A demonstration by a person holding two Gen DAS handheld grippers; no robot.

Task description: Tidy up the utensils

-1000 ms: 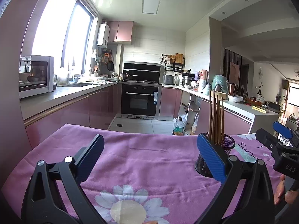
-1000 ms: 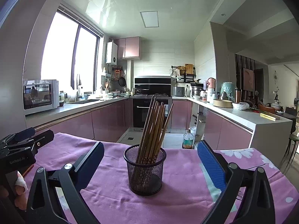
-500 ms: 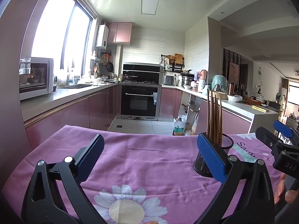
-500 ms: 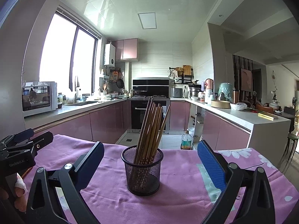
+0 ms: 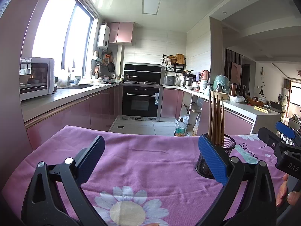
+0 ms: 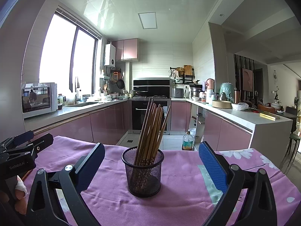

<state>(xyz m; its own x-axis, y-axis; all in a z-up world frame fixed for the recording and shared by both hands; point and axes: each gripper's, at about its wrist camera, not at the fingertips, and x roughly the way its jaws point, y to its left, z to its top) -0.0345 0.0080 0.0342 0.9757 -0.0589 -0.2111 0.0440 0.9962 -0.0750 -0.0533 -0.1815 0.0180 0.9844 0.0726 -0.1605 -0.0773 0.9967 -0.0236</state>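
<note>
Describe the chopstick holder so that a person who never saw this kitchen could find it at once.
Start at the table under the purple flowered cloth. Near its middle stands a black wire-mesh cup, in front of the open right gripper. It is the only object standing on the cloth, and brown chopsticks lean out of its top.

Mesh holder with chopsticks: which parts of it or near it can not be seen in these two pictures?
- Mesh holder, left wrist view: the blue finger pad covers its left side.
- Chopsticks, right wrist view: exact count unclear, they overlap; lower ends dim behind mesh.
- Tablecloth: printed writing hidden by right gripper.
</note>
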